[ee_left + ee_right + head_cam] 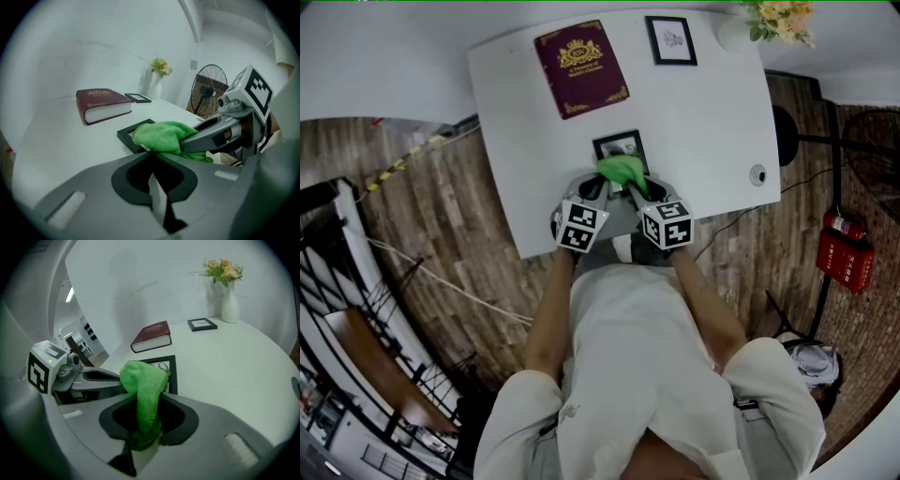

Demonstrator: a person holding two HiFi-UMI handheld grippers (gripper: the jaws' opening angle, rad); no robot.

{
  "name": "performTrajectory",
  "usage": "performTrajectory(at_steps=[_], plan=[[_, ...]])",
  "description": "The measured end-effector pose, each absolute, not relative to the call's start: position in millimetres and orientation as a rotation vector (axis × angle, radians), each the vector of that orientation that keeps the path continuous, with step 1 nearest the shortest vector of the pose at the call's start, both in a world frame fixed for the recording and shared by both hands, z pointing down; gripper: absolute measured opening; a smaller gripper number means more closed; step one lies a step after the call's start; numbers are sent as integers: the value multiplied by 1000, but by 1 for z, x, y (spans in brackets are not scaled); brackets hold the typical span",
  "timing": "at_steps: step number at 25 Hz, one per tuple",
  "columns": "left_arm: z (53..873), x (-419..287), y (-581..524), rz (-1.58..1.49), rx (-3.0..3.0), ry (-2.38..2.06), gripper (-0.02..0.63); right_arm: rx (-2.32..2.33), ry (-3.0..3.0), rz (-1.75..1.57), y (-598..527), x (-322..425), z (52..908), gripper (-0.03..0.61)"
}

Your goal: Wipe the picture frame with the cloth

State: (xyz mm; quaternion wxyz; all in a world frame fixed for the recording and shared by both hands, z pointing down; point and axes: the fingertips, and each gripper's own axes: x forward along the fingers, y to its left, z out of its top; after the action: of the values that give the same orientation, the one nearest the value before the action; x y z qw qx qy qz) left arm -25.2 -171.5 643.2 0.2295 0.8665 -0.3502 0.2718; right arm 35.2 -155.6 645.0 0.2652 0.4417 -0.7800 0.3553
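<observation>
**A:** Where is the picture frame (pixel 619 145)?

**B:** It lies flat on the white tabletop (pixel 712 122), near the edge closest to the person (pixel 628 347).

**A:** And the cloth (pixel 144 378)?

**B:** It's green and bunched into a lump. The right hand-held gripper (pixel 144 401) has its jaws clamped on it. One end hangs down between the jaws. The rest bulges above their tips and rests on the near part of the frame, covering that side.

**A:** What about the left hand-held gripper (pixel 151 153)?

**B:** Its jaws are drawn together, with nothing showing between them. The tips sit right at the frame's near corner, just beside the cloth. I cannot tell whether they press on the frame.

**A:** How do the two stand to each other?

**B:** They are side by side, with their tips angled in toward each other over the frame's near edge.

**A:** Is there anything else on the tabletop?

**B:** A maroon book (pixel 581 67) lies flat toward the far side, well apart from the frame. A smaller black frame (pixel 671 40) lies to its right, and a white vase of flowers (pixel 229 305) stands at the far right corner.

**A:** And off the tabletop?

**B:** A black fan (pixel 208 91) stands past its right edge.
</observation>
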Motion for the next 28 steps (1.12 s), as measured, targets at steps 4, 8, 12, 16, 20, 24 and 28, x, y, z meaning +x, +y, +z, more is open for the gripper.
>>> performTrajectory(at_steps=[4, 8, 12, 16, 20, 24, 28], plan=[[644, -25, -171, 753, 2386, -963, 20, 1217, -2096, 947, -157, 52, 643, 98], [645, -25, -172, 756, 2387, -959, 20, 1231, -2098, 923, -156, 62, 639, 98], [646, -25, -173, 755, 2385, -960, 20, 1279, -2064, 908, -157, 79, 639, 98], [646, -27, -172, 724, 2375, -970, 20, 1322, -2013, 862, -157, 99, 639, 98], [638, -29, -171, 685, 2387, -996, 20, 1344, -2038, 795, -158, 105, 623, 98], [621, -33, -171, 645, 2412, -1029, 20, 1330, -2097, 694, -161, 95, 599, 98], [596, -39, -172, 593, 2439, -1073, 20, 1329, -2163, 582, -166, 86, 568, 98]])
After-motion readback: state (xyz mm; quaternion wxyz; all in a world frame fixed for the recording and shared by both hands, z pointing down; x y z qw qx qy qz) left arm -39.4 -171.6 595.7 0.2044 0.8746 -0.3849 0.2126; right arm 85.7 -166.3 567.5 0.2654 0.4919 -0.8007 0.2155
